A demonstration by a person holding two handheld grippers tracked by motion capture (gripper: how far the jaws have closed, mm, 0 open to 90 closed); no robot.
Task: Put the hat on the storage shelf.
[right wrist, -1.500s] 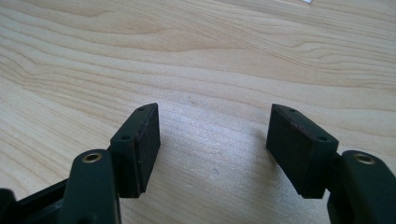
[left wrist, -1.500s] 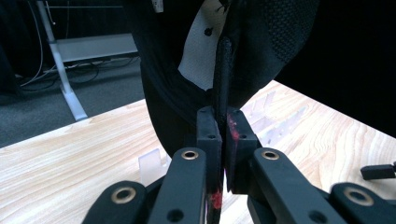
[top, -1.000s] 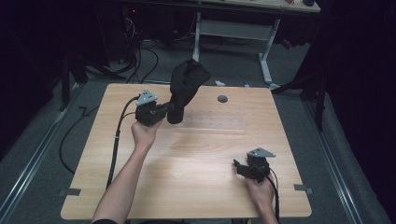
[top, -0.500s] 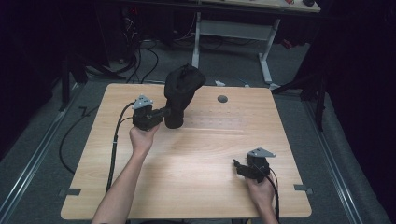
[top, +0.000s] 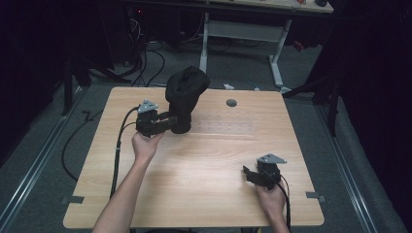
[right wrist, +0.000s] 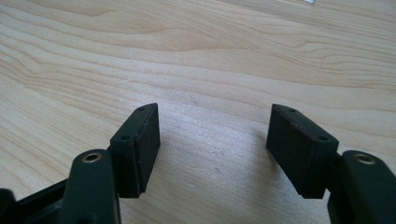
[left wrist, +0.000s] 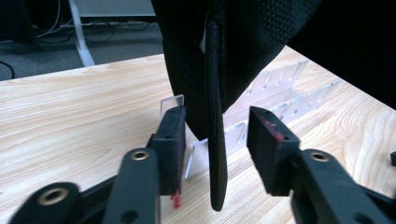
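Note:
A black mesh fabric item stands bunched at the back left of the wooden table. My left gripper is at its base. In the left gripper view the fabric hangs close ahead and its thick seamed edge drops between the jaws. My left gripper is open, with a gap on both sides of that edge. A clear slotted plastic rack lies on the table behind the fabric. My right gripper rests low near the front right, open over bare wood.
A small grey round disc is set in the table near its back edge. The left gripper's cable trails off the left side. A white desk frame and floor cables lie beyond the table.
The black fabric item has gone from tall and leaning right to more upright and bunched. My left gripper has shifted slightly left and toward me. The right gripper has stayed still.

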